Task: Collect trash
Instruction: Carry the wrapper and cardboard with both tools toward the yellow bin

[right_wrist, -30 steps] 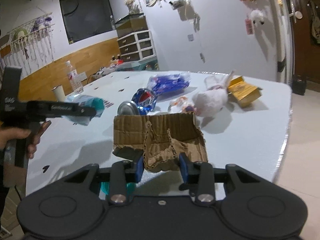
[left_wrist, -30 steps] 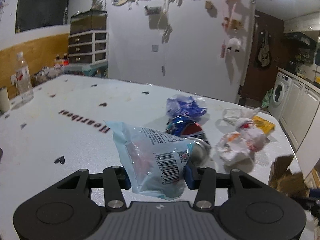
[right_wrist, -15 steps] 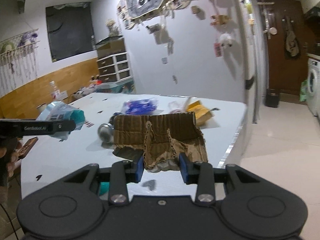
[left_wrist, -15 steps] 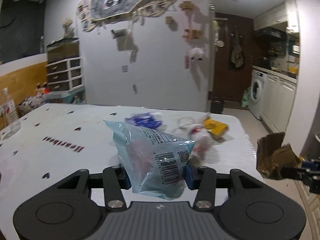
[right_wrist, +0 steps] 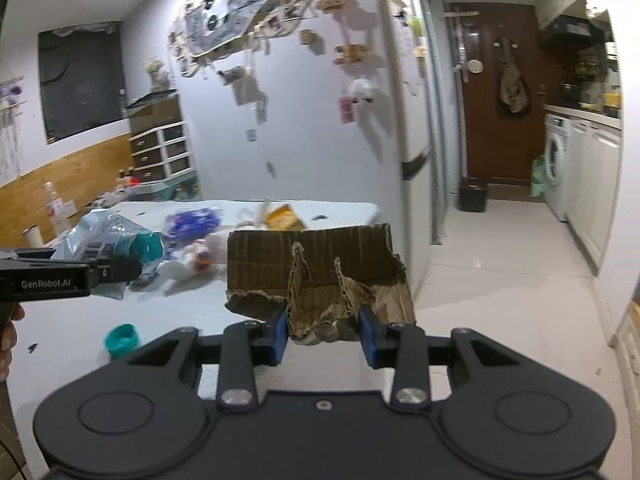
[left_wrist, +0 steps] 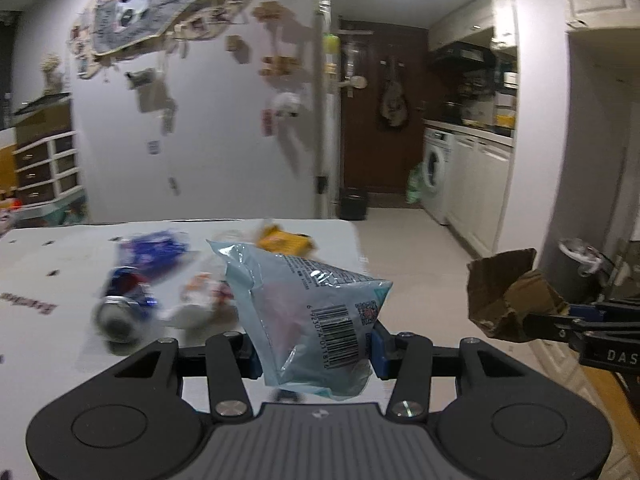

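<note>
Holding two bits of trash off the table (left_wrist: 60, 344) right now: left gripper (left_wrist: 314, 354) is clamped on a light-blue plastic packet (left_wrist: 304, 304), right gripper (right_wrist: 323, 336) pinches a torn cardboard piece (right_wrist: 316, 268). Neither's binned yet, and a can (left_wrist: 120, 304), blue wrapper (left_wrist: 154, 246) and yellow box (left_wrist: 284, 242) are still out there.
</note>
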`<control>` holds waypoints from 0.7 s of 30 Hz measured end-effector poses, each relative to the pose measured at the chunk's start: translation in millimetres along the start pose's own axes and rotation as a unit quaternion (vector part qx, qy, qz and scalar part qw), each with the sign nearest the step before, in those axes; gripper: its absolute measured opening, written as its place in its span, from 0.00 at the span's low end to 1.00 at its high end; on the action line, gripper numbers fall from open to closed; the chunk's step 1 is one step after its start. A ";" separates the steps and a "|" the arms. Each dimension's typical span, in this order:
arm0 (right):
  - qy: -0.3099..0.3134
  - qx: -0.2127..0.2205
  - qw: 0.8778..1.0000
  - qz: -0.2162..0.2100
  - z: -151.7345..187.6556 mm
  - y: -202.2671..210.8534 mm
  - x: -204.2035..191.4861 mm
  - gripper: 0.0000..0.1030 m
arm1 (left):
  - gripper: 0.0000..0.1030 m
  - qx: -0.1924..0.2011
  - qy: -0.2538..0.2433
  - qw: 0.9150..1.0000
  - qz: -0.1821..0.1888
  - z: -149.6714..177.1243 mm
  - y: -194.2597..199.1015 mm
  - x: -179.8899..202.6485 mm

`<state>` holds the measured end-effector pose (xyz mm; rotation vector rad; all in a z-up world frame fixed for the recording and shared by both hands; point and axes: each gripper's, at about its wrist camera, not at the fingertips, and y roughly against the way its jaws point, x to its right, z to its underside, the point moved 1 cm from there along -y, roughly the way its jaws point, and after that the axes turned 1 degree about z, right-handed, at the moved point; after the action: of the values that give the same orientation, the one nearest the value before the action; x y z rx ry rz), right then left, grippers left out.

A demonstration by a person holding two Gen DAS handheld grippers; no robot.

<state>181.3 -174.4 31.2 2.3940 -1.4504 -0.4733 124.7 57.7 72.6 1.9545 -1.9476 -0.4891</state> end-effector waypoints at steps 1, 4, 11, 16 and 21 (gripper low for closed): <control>-0.003 0.000 1.000 0.006 1.4 2.8 5.1 0.36 | 0.47 -0.002 -0.002 1.000 0.008 1.2 -3.5 8.7; -0.013 -0.001 1.000 0.026 6.1 11.4 24.9 0.36 | 0.48 -0.010 -0.009 0.999 0.031 3.7 -15.5 34.6; -0.041 -0.004 0.997 0.072 15.2 25.2 73.8 0.36 | 0.47 -0.032 -0.036 0.996 0.076 -2.4 -47.2 92.1; -0.063 -0.011 0.993 0.102 19.3 24.0 103.5 0.36 | 0.47 -0.046 -0.043 0.993 0.098 -5.9 -72.0 125.1; -0.088 -0.032 0.988 0.125 31.2 10.8 131.9 0.36 | 0.47 -0.077 -0.048 0.990 0.105 -0.9 -107.2 148.5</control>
<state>216.8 -299.5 -8.5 2.1273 -1.7531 -0.6705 220.2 -90.4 22.5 1.6381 -2.0776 -0.6633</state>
